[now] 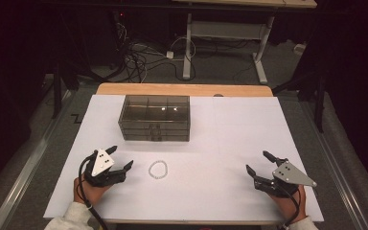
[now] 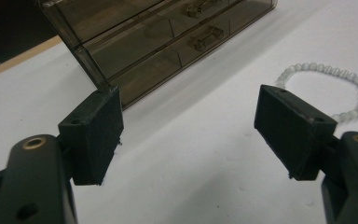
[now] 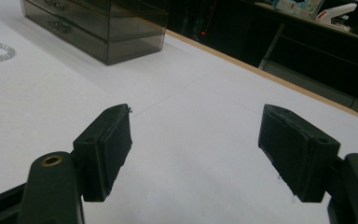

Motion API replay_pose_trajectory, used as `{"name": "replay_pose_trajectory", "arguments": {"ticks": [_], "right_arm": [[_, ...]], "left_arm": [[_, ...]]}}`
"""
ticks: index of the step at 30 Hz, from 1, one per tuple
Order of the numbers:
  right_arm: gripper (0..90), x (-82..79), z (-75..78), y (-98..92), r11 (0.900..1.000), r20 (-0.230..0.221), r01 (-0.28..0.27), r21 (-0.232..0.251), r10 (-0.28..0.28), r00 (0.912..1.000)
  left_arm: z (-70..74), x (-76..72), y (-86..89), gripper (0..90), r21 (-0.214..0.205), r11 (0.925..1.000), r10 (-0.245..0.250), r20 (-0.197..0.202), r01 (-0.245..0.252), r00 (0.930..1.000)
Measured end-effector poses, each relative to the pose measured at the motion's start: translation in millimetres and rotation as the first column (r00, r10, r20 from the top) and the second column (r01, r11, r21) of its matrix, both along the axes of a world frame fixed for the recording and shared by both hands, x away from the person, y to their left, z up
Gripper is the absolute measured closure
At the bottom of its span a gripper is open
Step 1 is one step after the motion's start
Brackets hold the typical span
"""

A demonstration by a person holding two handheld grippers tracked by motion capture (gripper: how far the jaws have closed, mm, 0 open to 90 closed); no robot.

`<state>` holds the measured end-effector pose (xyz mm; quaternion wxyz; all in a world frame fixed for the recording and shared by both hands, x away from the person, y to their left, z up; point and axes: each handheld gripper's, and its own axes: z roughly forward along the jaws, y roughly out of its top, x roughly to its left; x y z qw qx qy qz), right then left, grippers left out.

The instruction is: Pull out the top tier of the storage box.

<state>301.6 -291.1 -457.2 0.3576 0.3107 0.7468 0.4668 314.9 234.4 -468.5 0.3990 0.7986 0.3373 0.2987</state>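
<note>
A smoky clear plastic drawer box (image 1: 154, 118) stands at the back middle of the white table cover (image 1: 220, 139), its drawers closed, with small handles facing me. A white bead bracelet (image 1: 157, 169) lies flat in front of it. My left gripper (image 1: 121, 156) rests near the front left, open and empty, the bracelet a short way to its right. In the left gripper view the bracelet (image 2: 349, 88) lies beyond the right jaw and the box (image 2: 149, 42) is ahead. My right gripper (image 1: 258, 161) sits open and empty at the front right. In the right gripper view the box (image 3: 98, 28) is far left.
The table's wooden back edge (image 1: 184, 89) shows beyond the white cover. Past it stand a desk frame (image 1: 225, 43) and loose cables (image 1: 139, 60) on the floor. Bare white surface lies between the two grippers and right of the box.
</note>
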Motion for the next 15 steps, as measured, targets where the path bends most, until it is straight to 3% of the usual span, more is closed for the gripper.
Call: {"name": "replay_pose_trajectory", "arguments": {"ticks": [7, 8, 15], "right_arm": [[25.7, 4.4, -1.1, 0.4, 0.9999, -0.023, 0.005, 0.01, -0.005, 0.9997], [25.8, 5.6, -1.3, 1.5, 1.0, -0.02, 0.002, 0.005, -0.002, 0.9998], [25.8, 7.0, -3.5, 2.4, 1.0, -0.028, 0.007, -0.007, -0.007, 0.9996]], "left_arm": [[-2.7, -2.7, -2.1, 22.7, 0.03, 0.9995, 0.008, -0.01, -0.008, 0.9999], [-3.0, -3.6, -3.4, 22.7, 0.052, 0.9986, 0.009, -0.008, -0.008, 0.9999], [-0.1, -5.4, -6.8, 22.8, 0.088, 0.996, 0.012, 0.029, -0.015, 0.9995]]}}
